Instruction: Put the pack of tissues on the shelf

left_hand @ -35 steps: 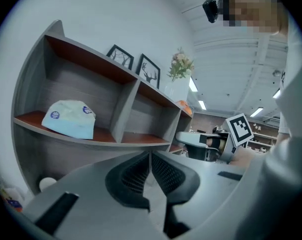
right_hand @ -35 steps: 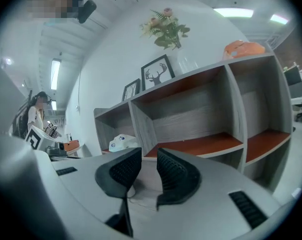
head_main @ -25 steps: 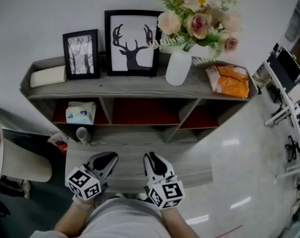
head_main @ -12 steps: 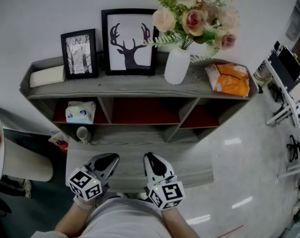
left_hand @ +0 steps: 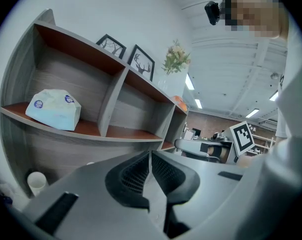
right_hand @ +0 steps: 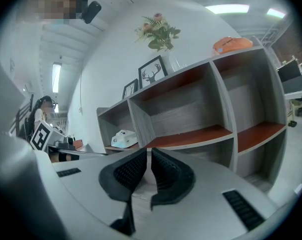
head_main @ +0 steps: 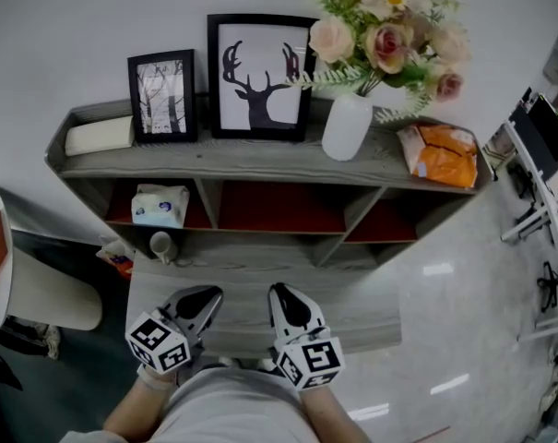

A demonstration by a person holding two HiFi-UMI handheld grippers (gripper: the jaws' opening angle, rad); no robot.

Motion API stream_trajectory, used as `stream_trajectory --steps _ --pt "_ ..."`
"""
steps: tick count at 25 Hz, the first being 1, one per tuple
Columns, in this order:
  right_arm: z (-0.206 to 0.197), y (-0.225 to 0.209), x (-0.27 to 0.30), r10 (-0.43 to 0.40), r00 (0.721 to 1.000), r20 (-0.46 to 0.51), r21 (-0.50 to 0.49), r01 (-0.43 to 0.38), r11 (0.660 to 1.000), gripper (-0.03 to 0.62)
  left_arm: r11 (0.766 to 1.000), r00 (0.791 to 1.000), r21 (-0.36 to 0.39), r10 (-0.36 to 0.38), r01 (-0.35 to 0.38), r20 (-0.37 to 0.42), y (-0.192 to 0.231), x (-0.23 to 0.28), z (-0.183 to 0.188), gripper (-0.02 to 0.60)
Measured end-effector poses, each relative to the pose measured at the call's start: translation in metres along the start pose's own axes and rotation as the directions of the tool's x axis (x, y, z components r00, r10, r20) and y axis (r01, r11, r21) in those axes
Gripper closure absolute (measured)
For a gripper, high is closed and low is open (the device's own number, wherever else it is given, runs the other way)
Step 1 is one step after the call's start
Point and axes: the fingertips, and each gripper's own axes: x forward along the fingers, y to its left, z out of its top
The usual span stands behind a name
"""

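The pack of tissues (head_main: 159,206), white and pale blue, lies in the left compartment of the grey shelf unit (head_main: 260,160); it also shows in the left gripper view (left_hand: 53,110) and the right gripper view (right_hand: 124,138). Both grippers hang low in front of the shelf, well apart from the pack. My left gripper (head_main: 205,295) (left_hand: 150,154) has its jaws together and holds nothing. My right gripper (head_main: 280,292) (right_hand: 148,151) is closing, its jaws almost touching with nothing between them.
On the shelf top stand two framed pictures (head_main: 260,77), a white vase of flowers (head_main: 347,125), an orange bag (head_main: 442,155) and a white box (head_main: 99,135). A white cup (head_main: 160,245) sits on the lower ledge. A white seat (head_main: 48,293) is at left, desk gear (head_main: 537,155) at right.
The head view has drifted, so the shelf sits slightly further right in the picture. Both grippers keep their places in front of the shelf.
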Motion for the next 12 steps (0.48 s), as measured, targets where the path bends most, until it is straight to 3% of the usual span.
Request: stream_trajectory --steps 12 --pt "-0.0024 0.0068 0.009 0.026 1.0 -0.008 -0.007 -0.026 1.0 0.554 1.0 1.0 0.003 0.017 -0.017 -0.006 0.0057 -0.0011 -0.0018 0.555"
